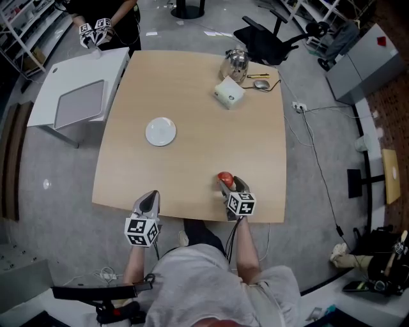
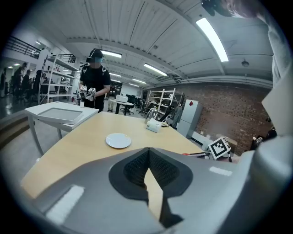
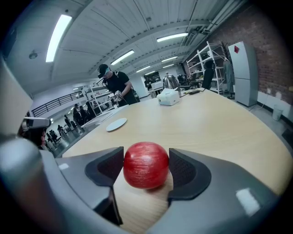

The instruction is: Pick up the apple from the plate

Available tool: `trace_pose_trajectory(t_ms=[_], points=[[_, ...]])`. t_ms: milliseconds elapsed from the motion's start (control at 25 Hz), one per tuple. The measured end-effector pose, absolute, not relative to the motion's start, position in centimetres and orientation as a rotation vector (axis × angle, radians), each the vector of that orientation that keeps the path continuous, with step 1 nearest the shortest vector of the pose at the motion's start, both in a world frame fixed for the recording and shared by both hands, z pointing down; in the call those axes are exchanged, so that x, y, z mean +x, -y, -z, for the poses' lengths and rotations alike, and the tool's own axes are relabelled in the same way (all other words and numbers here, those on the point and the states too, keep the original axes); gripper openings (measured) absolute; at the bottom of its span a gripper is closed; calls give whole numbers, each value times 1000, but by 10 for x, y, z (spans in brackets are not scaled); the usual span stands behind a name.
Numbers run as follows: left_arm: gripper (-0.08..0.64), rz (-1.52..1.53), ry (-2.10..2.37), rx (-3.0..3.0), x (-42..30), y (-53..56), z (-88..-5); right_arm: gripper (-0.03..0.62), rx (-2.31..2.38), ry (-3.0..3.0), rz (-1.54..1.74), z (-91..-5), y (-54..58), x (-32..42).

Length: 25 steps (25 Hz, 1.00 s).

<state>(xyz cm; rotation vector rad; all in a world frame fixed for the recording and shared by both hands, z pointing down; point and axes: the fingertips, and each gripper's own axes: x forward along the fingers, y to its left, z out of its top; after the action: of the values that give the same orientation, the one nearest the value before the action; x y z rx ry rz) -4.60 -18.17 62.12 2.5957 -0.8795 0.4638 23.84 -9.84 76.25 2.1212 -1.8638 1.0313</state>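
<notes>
A red apple (image 1: 224, 177) (image 3: 146, 165) sits between the two pads of my right gripper (image 1: 225, 182) (image 3: 146, 170), just above the wooden table (image 1: 198, 134) near its front edge, and the jaws are shut on it. The white plate (image 1: 160, 131) (image 2: 118, 140) (image 3: 116, 124) lies bare at the table's centre-left, well away from the apple. My left gripper (image 1: 151, 197) (image 2: 149, 160) hovers at the front edge to the left, shut, with its pads meeting and nothing between them.
At the far side stand a metal kettle (image 1: 236, 62), a white box (image 1: 229, 92) and a mouse (image 1: 261, 83). A white side table (image 1: 61, 80) with a grey tray (image 1: 80, 103) adjoins the left corner. A person (image 1: 105, 19) stands beyond it. A black office chair (image 1: 268, 38) stands at the back.
</notes>
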Motion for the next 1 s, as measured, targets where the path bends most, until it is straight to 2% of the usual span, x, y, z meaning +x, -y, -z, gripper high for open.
trace_pose_trajectory(t_ms=[1000], points=[[20, -453, 836, 2618, -34, 175, -623, 316, 2293, 1705, -988, -754, 70, 279]])
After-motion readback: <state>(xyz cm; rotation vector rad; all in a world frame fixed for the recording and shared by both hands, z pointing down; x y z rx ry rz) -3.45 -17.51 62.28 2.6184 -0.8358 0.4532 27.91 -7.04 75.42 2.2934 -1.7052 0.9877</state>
